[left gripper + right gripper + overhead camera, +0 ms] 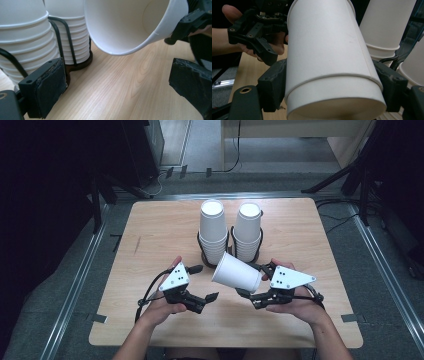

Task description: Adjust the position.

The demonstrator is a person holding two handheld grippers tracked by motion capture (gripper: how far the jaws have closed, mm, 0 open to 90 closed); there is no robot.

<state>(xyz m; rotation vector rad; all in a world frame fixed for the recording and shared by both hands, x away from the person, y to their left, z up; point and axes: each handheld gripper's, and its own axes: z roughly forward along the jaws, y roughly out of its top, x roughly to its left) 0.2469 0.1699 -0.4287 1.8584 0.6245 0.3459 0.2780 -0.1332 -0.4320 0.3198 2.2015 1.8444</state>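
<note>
A pale wooden table [150, 235] stands on a grey floor, with dark gear and tripod legs along the upper edges of the high view.

At the lower left of that view the left gripper [205, 282] rests low over the table, its jaws spread wide with nothing between them. In the left gripper view its two black pads sit at the bottom corners, with bare wood between.

At the upper centre, two stacks of white cups, a left stack [212, 227] and a right stack [248, 230], stand upside down in a black wire holder [229, 236].

Just below them, at the centre of the frame, a single paper cup [236, 272] is held tilted off the table, its open mouth pointing toward the left gripper and its base to the right. The right gripper [252, 280], at the lower right, is clamped on that cup near its base; the right gripper view shows a jaw pressed against each side of the wall [327, 62].

The step in hand appears to be presenting one separated cup. The cup's rim hangs just beyond the left gripper's open jaws, near but apart. The next move probably calls for the left gripper to come up to the rim [117, 51] and close gently, since the thin wall would crush under a hard squeeze.
</note>
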